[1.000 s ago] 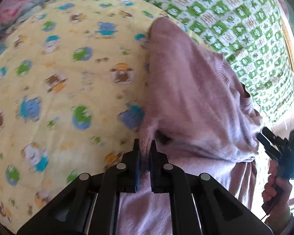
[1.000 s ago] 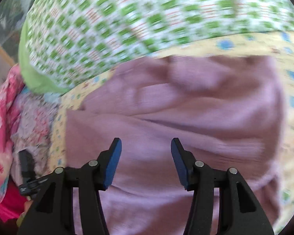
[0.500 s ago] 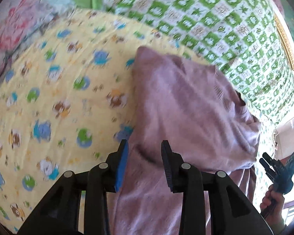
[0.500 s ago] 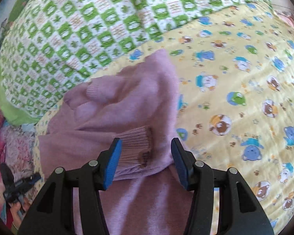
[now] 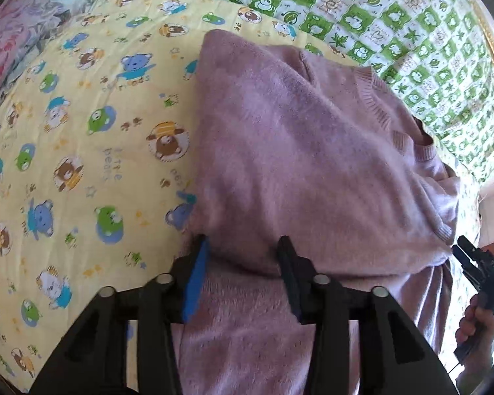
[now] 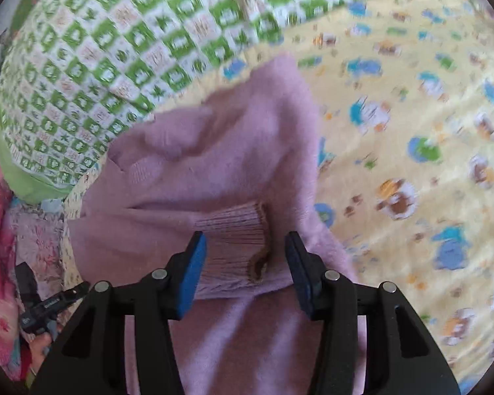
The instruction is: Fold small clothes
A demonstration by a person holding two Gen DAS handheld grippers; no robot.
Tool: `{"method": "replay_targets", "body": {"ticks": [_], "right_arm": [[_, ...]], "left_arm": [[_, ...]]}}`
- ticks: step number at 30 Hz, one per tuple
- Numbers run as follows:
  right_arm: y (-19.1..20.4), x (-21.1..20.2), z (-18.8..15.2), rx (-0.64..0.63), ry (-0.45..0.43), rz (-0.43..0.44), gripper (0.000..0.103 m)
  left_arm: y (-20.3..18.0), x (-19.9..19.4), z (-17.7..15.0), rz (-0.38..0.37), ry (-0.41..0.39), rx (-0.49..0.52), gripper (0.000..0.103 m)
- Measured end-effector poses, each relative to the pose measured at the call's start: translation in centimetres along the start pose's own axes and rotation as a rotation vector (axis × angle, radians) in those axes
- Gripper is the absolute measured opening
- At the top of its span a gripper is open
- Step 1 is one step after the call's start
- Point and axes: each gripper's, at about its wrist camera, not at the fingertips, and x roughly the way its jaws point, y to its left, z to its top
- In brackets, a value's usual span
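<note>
A small lilac knit sweater [image 5: 306,171] lies partly folded on a yellow bear-print blanket [image 5: 82,164]. My left gripper [image 5: 243,256] is open and empty, its jaws straddling the lower folded edge of the sweater. In the right wrist view the sweater [image 6: 214,151] shows with a ribbed sleeve cuff [image 6: 237,243] folded across its body. My right gripper [image 6: 245,253] is open and empty, its jaws either side of that cuff. The right gripper also shows in the left wrist view [image 5: 477,266], beside the sweater's right edge.
A green-and-white checked quilt [image 5: 395,23] lies behind the sweater. Pink floral fabric [image 6: 3,230] is piled at the side. The yellow blanket [image 6: 428,164] spreads out beyond the sweater.
My left gripper let go of the sweater's edge, opened wide and drew back slightly. The right gripper swung across to the folded sleeve cuff, staying open.
</note>
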Motion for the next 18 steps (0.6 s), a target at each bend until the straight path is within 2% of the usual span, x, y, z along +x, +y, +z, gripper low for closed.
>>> {"method": "replay_targets", "body": {"ticks": [2, 3, 4, 5, 12, 18], "right_arm": [[-0.7, -1.1, -0.4, 0.009, 0.011, -0.01, 0.052], [-1.0, -1.6, -0.7, 0.009, 0.012, -0.019, 0.052], [-1.2, -1.9, -0.9, 0.005, 0.013, -0.027, 0.052], [-1.4, -2.5, -1.2, 0.0, 0.014, -0.037, 0.052], [-2.5, -4.6, -4.3, 0.004, 0.046, -0.049, 0.052], [-2.5, -7.5, -8.6, -0.035, 0.077, -0.05, 0.052]], "left_arm": [[0.7, -0.6, -0.7, -0.032, 0.001, -0.02, 0.049], [1.1, -1.0, -1.2, -0.046, 0.005, -0.035, 0.052], [1.4, -1.3, -1.8, -0.043, 0.014, -0.046, 0.06], [1.8, -1.6, -2.3, -0.042, 0.019, -0.048, 0.062], [3.0, -3.6, -7.6, -0.053, 0.082, -0.015, 0.063], [3.4, -5.9, -12.1, -0.042, 0.117, 0.056, 0.067]]}}
